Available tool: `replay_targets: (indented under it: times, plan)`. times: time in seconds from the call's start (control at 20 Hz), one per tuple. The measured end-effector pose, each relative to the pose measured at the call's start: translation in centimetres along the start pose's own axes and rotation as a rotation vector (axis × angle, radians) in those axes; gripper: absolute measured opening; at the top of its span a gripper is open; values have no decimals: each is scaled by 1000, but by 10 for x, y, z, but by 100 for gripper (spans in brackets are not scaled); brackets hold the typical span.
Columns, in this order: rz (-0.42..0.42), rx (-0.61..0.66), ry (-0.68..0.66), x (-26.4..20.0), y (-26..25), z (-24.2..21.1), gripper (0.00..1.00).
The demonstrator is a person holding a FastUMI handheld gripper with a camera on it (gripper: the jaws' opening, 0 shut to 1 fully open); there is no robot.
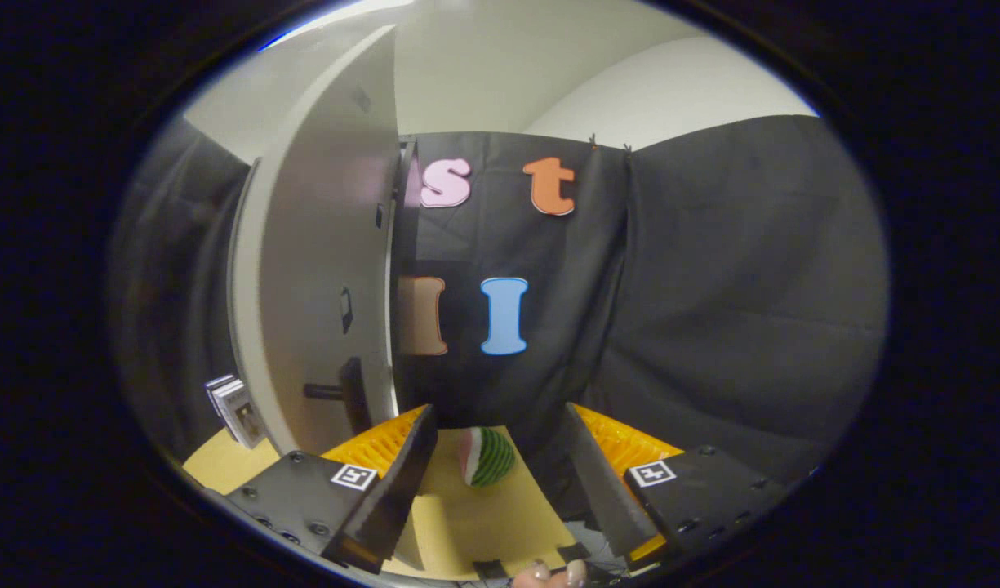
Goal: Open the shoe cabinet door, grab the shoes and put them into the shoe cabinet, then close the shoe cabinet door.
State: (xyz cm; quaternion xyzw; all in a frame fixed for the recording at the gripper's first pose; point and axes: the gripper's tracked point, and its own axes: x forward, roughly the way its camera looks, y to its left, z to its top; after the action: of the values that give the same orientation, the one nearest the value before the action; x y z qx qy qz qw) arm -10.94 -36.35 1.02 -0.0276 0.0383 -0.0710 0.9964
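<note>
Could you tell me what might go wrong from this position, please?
The hand-held gripper is open and holds nothing. Its fingers flank a watermelon slice on the table, so closing now would likely grab that instead of shoes. The cabinet door stands just ahead of one finger, its dark handle close by; swinging that way could knock the door or the small boxes beside it.

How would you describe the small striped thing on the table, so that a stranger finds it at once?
Start at the tall pale cabinet door standing open. Beside its foot lies a tan tabletop, and the open gripper points across it. Between the fingers sits a watermelon slice, the one thing here with green stripes and a pink face.
</note>
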Motion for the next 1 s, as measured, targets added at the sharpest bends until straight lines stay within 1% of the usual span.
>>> replay_targets:
  times: [0.1,0.2,0.3,0.45,0.5,0.7,0.9,1.0]
  plan:
    - [50,31,-2,30,-2,-3,96]
    - [101,73,5,50,4,-10,96]
    - [136,81,23,70,13,-13,96]
    - [176,56,19,76,28,-13,96]
    - [179,41,13,75,30,-12,95]
    - [187,52,20,73,37,-12,94]
    - [179,34,40,71,63,-15,94]
    - [170,35,61,63,79,-21,93]
